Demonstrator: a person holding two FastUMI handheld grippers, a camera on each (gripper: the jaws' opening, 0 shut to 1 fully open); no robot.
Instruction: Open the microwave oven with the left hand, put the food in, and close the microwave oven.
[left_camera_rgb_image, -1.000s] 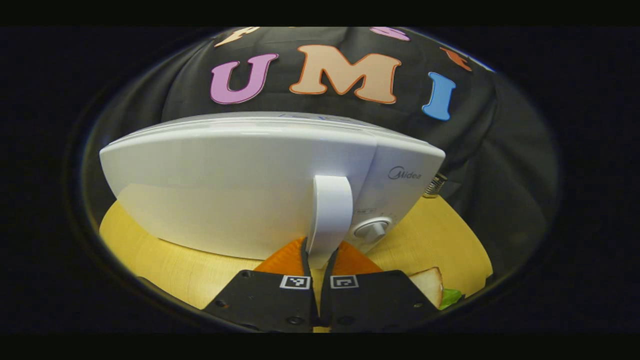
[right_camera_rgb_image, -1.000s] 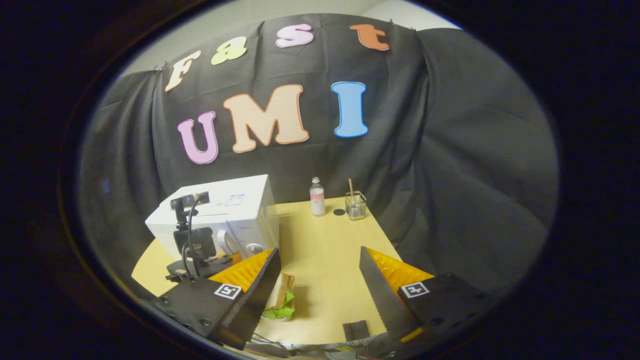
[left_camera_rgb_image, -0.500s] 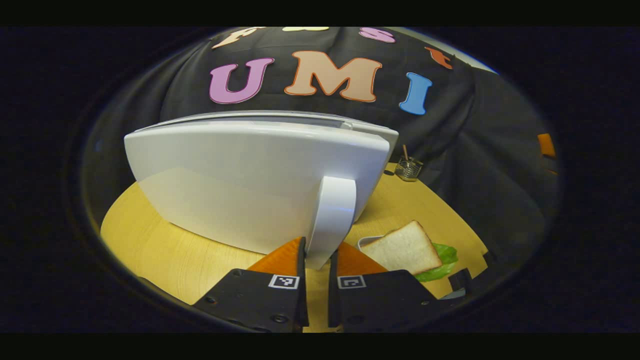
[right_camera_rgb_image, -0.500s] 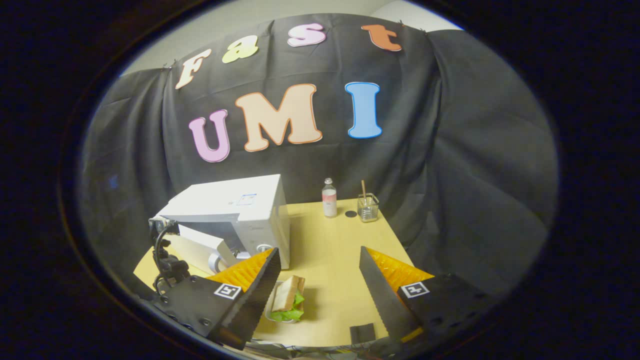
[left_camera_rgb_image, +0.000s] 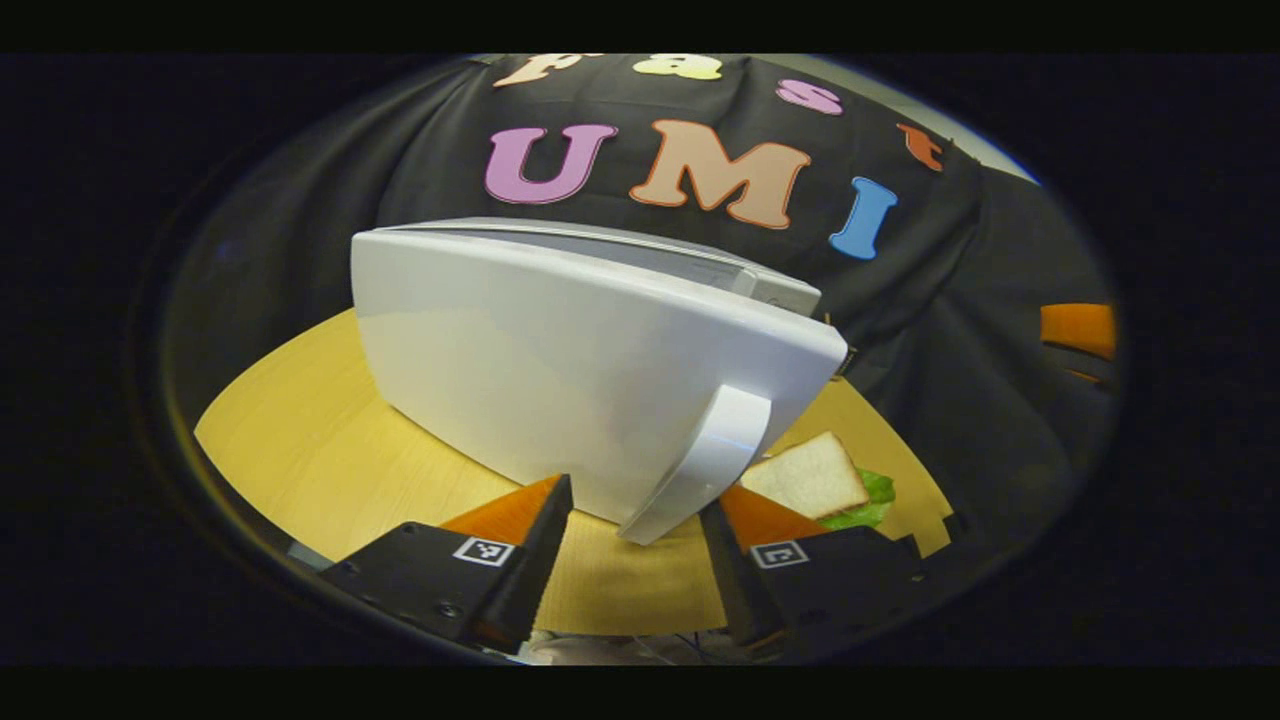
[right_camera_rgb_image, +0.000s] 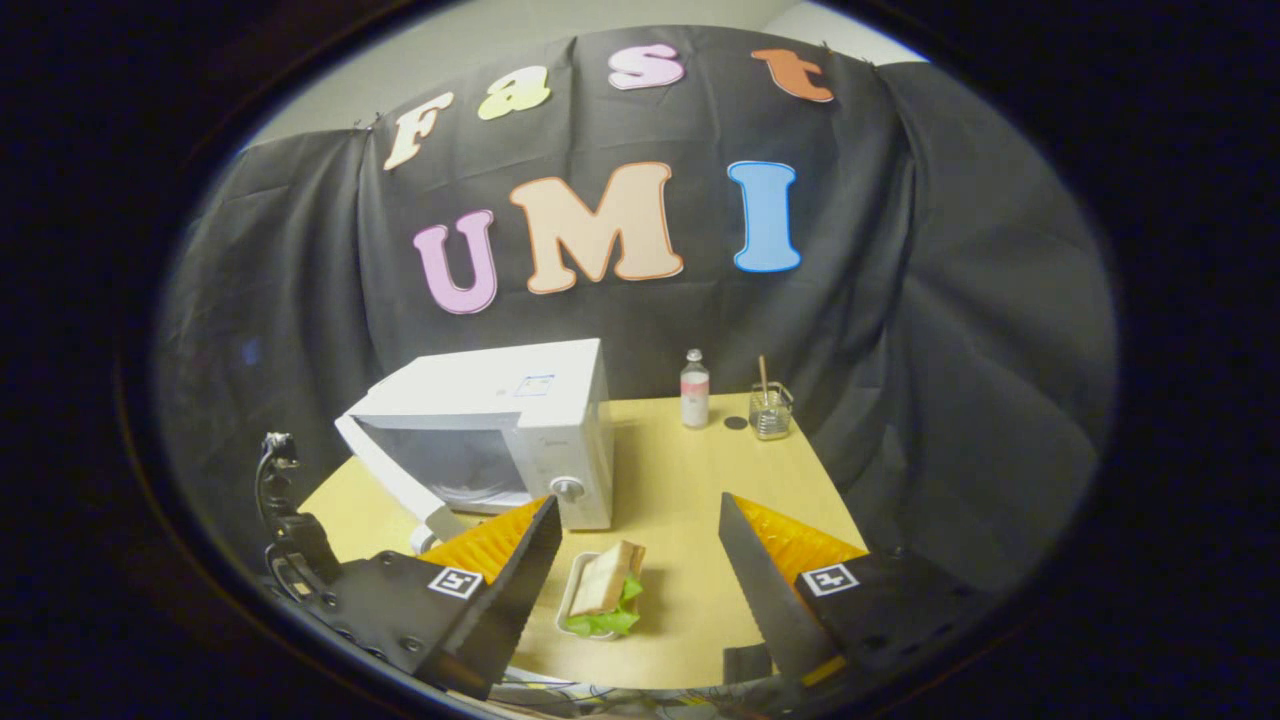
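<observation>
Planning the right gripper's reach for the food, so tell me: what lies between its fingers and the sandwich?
Nothing: in the right gripper view the sandwich sits in its tray between the open right gripper fingers, bare table around.

recording booth: black cloth wall (right_camera_rgb_image: 950, 300), wooden table (right_camera_rgb_image: 690, 490), microwave (right_camera_rgb_image: 500, 420)

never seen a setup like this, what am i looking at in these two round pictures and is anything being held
A person holds a two-finger gripper in each hand; a fisheye camera rides on each, looking along its fingers. In the left gripper view, the left gripper is open, its fingers on either side of the microwave door handle without pressing it. In the right gripper view, the right gripper is open above the sandwich in its small tray. The microwave stands open on a wooden table, with a bottle and glass behind. Nothing is held.
</observation>
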